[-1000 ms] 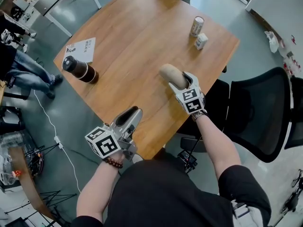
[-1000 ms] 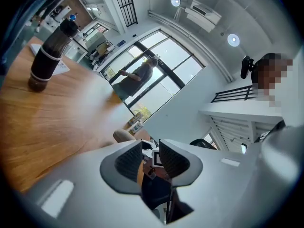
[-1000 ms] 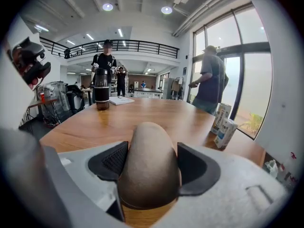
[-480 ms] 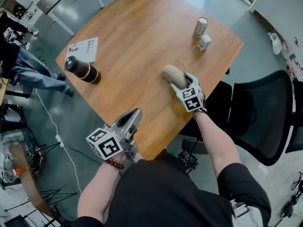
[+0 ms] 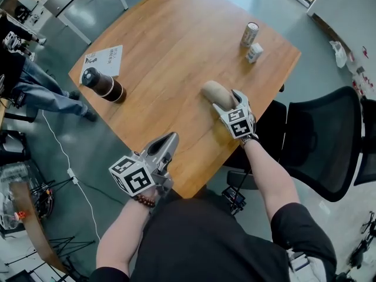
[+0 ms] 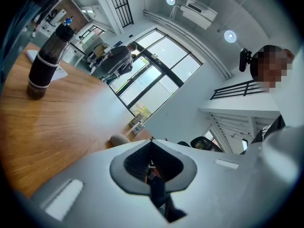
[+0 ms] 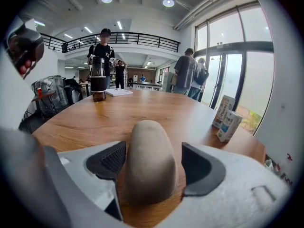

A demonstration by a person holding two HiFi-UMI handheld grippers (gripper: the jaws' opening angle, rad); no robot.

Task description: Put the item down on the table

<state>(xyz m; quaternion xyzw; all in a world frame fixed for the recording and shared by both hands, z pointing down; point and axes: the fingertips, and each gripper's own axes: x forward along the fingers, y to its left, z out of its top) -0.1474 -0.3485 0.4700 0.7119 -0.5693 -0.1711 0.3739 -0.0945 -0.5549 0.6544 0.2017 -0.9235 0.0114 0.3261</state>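
Wooden is the table (image 5: 176,51) in the head view, and the beige oblong item (image 5: 212,90) lies on it toward the right side, between the jaws of the right gripper (image 5: 228,100). The left gripper (image 5: 169,140) is held at the near edge of the table, well apart from the item. A dark bottle (image 5: 101,84) stands at the left beside a booklet (image 5: 107,59), and a can (image 5: 249,34) and a small carton (image 5: 254,52) stand at the far right. In the left gripper view, we see the jaws pressed together with nothing between them. In the right gripper view, the jaws are spread and have just been opening. The item rests on the wood between them, with a clear gap to the right pad (image 7: 202,167). The left pad is just beside it, and we cannot tell if it touches.
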